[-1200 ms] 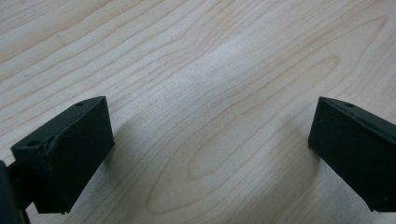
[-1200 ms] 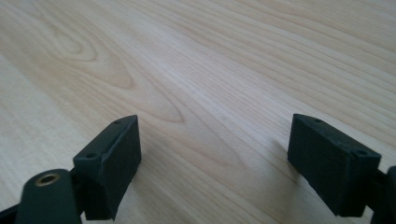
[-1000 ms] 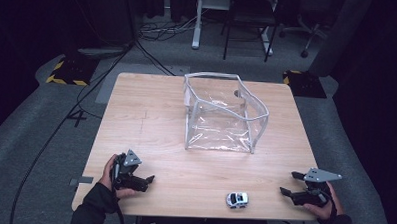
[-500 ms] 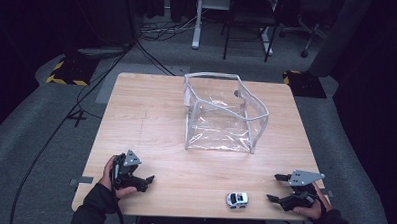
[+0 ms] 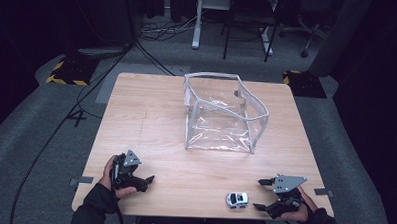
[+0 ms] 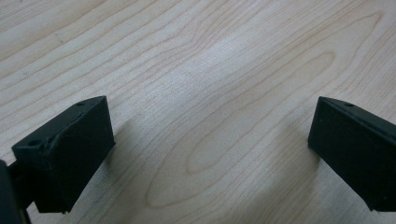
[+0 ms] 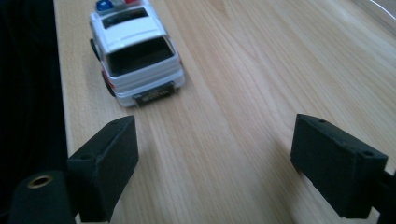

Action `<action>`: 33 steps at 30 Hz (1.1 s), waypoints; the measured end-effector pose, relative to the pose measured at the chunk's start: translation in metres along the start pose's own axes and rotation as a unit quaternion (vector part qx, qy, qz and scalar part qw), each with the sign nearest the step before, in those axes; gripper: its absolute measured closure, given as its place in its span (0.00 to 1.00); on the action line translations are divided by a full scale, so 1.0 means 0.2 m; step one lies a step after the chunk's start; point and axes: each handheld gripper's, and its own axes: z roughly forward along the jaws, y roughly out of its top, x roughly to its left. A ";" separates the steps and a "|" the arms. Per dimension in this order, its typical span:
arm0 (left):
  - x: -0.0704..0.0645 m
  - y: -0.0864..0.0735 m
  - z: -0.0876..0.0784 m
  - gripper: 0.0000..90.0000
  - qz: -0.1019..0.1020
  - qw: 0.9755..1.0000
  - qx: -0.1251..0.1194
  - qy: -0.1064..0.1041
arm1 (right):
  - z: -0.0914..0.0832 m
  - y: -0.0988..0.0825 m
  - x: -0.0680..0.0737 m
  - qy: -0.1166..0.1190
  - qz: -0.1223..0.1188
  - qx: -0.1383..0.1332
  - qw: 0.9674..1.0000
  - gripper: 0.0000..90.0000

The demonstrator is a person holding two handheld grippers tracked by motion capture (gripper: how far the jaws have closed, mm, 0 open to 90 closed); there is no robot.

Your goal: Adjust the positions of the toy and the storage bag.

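Near the frame's bottom edge, the right gripper (image 5: 263, 195) gapes empty toward a toy police car (image 5: 237, 199), seemingly lined up to grab it. Lower left, the left gripper (image 5: 145, 182) rests wide open on the table (image 5: 151, 115), holding nothing.

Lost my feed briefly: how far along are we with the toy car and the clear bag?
Nothing looks done: the clear bag sits empty. In hand: the right gripper, open, faces the toy police car, not touching. The left gripper rests open. Grasping and probably bagging remain.
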 end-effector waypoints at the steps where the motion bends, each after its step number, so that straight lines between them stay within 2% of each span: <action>1: 0.00 0.00 0.00 0.01 0.000 1.000 0.000 0.000 | 0.01 0.01 0.01 0.003 0.003 0.001 1.000 0.17; 2: 0.00 0.00 0.00 0.01 -0.001 1.000 0.000 0.000 | 0.02 0.03 0.03 0.010 -0.006 0.004 1.000 0.17; 7: 0.00 0.00 0.00 0.01 -0.001 1.000 0.001 0.001 | 0.06 0.06 0.06 0.020 -0.018 0.008 1.000 0.16; 8: 0.00 0.00 0.00 0.01 0.000 1.000 0.000 0.001 | 0.07 0.07 0.06 0.023 -0.026 0.006 0.999 0.16; 11: 0.00 0.00 0.00 0.01 0.000 1.000 0.000 0.000 | 0.10 0.09 0.08 0.029 -0.022 0.007 0.999 0.16; 14: 0.00 0.00 0.00 0.01 0.000 1.000 0.000 0.000 | 0.12 0.12 0.09 0.032 -0.028 0.006 0.999 0.16; 15: 0.00 0.00 0.00 0.01 -0.001 1.000 0.000 0.000 | 0.13 0.12 0.09 0.030 -0.033 0.006 0.999 0.16; 21: 0.00 0.00 0.00 0.01 0.000 1.000 0.000 0.000 | 0.16 0.15 0.11 0.033 -0.025 0.006 0.999 0.16; 22: 0.00 0.00 0.00 0.01 -0.002 1.000 0.000 0.001 | 0.17 0.16 0.11 0.031 -0.034 0.005 0.999 0.17; 25: 0.00 0.00 0.00 0.01 0.000 1.000 0.001 0.000 | 0.18 0.17 0.12 0.033 -0.030 0.003 0.999 0.18; 26: 0.00 0.00 0.00 0.00 -0.001 1.000 0.000 0.001 | 0.19 0.18 0.11 0.036 -0.039 -0.001 0.999 0.23; 27: 0.00 0.00 0.00 0.00 -0.001 1.000 0.000 0.001 | 0.19 0.18 0.13 0.038 -0.034 -0.003 0.999 0.27; 28: 0.00 0.00 0.00 0.00 -0.001 1.000 0.000 0.001 | 0.19 0.18 0.13 0.038 -0.034 -0.003 0.999 0.27; 29: 0.00 0.00 0.00 0.00 -0.001 1.000 0.000 0.001 | 0.20 0.19 0.13 0.045 -0.036 -0.008 0.998 0.33; 30: 0.00 0.00 0.00 0.00 -0.001 1.000 0.000 0.001 | 0.21 0.20 0.15 0.056 -0.044 -0.018 0.997 0.48; 31: 0.00 0.00 0.00 0.00 -0.002 1.000 0.000 0.001 | 0.21 0.20 0.15 0.056 -0.044 -0.018 0.997 0.48; 32: 0.00 0.00 0.00 0.00 -0.001 1.000 0.000 0.001 | 0.21 0.20 0.14 0.063 -0.061 -0.017 0.996 0.50; 33: 0.00 0.00 0.00 0.00 -0.002 1.000 0.000 0.001 | 0.21 0.20 0.14 0.063 -0.061 -0.017 0.996 0.50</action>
